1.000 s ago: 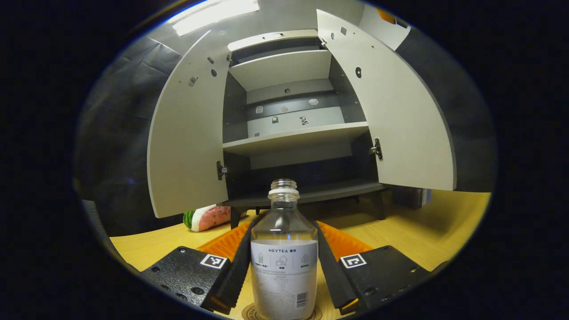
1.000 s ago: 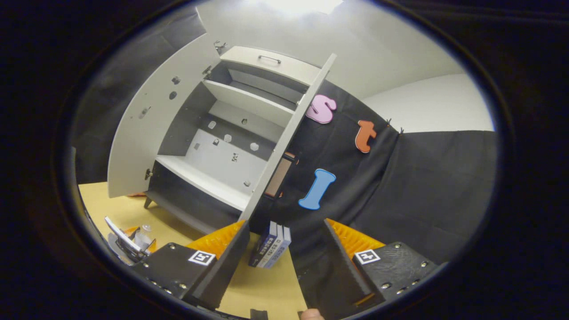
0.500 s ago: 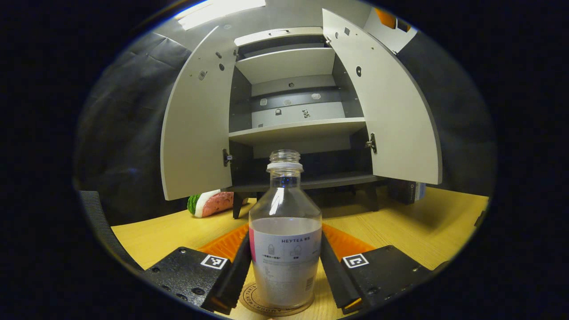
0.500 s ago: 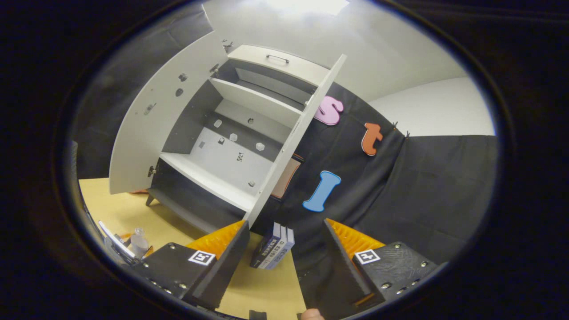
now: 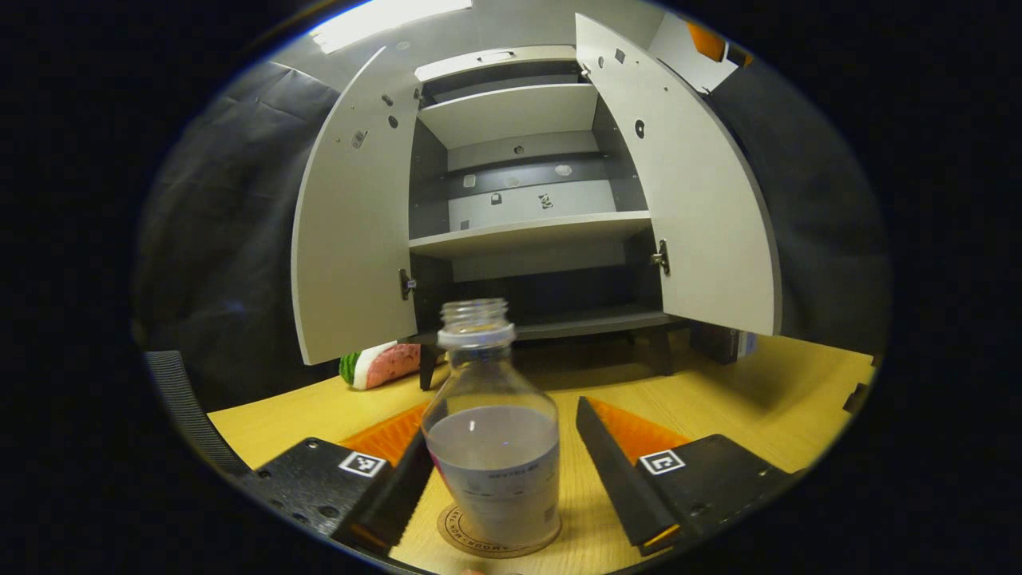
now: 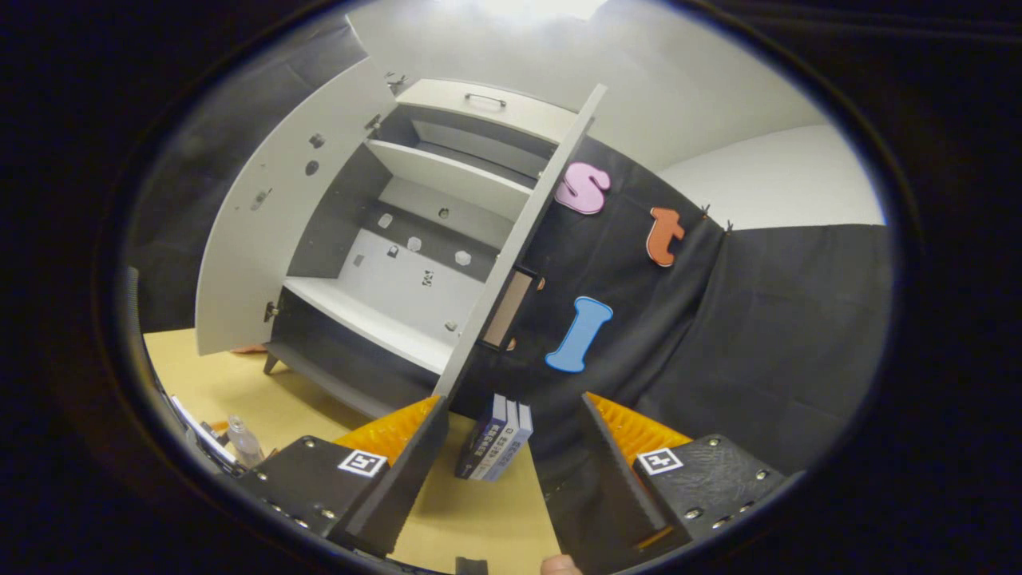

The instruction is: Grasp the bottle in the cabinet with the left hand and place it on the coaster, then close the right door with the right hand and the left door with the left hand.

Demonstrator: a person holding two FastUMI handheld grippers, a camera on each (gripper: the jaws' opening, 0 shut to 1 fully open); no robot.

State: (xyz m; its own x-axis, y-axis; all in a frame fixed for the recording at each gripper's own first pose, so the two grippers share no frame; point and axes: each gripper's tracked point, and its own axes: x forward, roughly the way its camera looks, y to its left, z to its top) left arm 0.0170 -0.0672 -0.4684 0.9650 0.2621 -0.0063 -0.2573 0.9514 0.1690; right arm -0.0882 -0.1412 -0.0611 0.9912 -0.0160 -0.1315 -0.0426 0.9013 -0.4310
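My left gripper (image 5: 501, 471) is spread wide, with a gap beside the bottle (image 5: 491, 447), because the bottle stands on the round coaster (image 5: 495, 537) by itself. My right gripper (image 6: 511, 471) is spread and empty, waiting near the right door (image 6: 515, 247) so it can push it closed. Farther back, the cabinet (image 5: 527, 231) has both doors open.

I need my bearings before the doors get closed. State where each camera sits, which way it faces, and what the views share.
Left gripper view: low over the table, facing the open cabinet; its open tongs flank the bottle on the coaster.
Right gripper view: right of the cabinet, tilted; open tongs, books ahead.
Shared: cabinet, bottle, table.
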